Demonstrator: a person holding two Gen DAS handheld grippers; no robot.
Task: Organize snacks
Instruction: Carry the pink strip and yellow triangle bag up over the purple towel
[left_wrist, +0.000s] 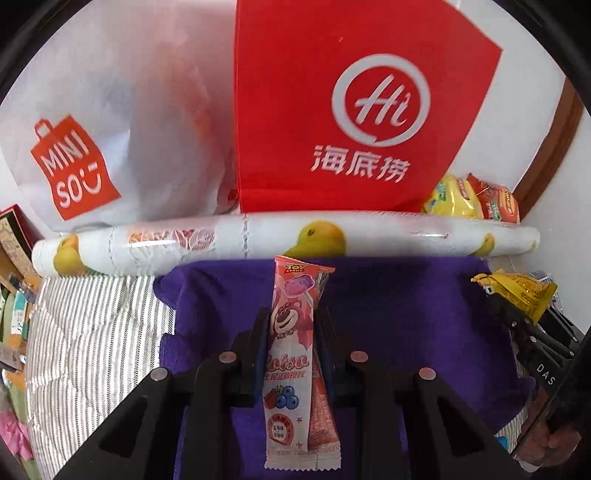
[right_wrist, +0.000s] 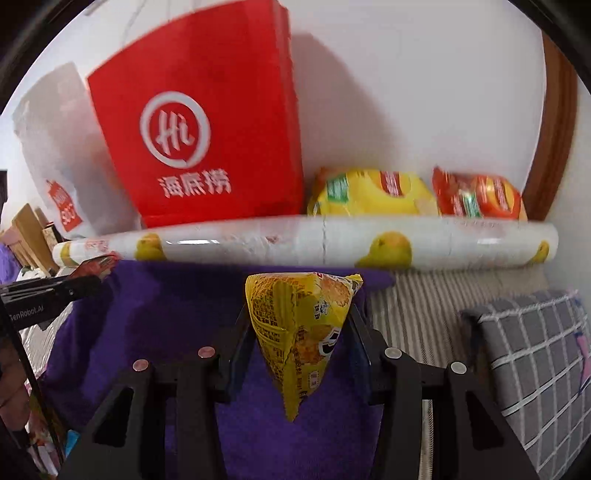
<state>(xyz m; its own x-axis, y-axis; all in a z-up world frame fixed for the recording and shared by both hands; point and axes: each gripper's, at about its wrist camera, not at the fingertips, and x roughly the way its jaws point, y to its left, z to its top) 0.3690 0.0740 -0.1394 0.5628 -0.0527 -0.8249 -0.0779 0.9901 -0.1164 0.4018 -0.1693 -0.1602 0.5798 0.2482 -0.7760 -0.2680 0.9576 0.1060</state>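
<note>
Two claws are each clamped on a snack. The left claw (left_wrist: 291, 325) grips a pink lollipop packet (left_wrist: 295, 354); the right claw (right_wrist: 299, 332) grips a yellow triangular snack pouch (right_wrist: 303, 332). Both hang above the purple towel (left_wrist: 406, 314). Beyond the towel lies a fruit-print roll (left_wrist: 280, 236). Behind that roll stand a red paper bag (left_wrist: 332, 110), a white shopping bag (left_wrist: 110, 129) and two chip bags (right_wrist: 417, 194).

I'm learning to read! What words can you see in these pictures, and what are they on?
"MINISO": white bag
"Hi" and "海底捞": red bag
"TOY STORY" and "Lotso": pink snack held in the left gripper
"DAS": right gripper's side
"GenRobot.AI": left gripper's side
Too small or blurred: yellow snack, the yellow and orange packs, the roll.
</note>
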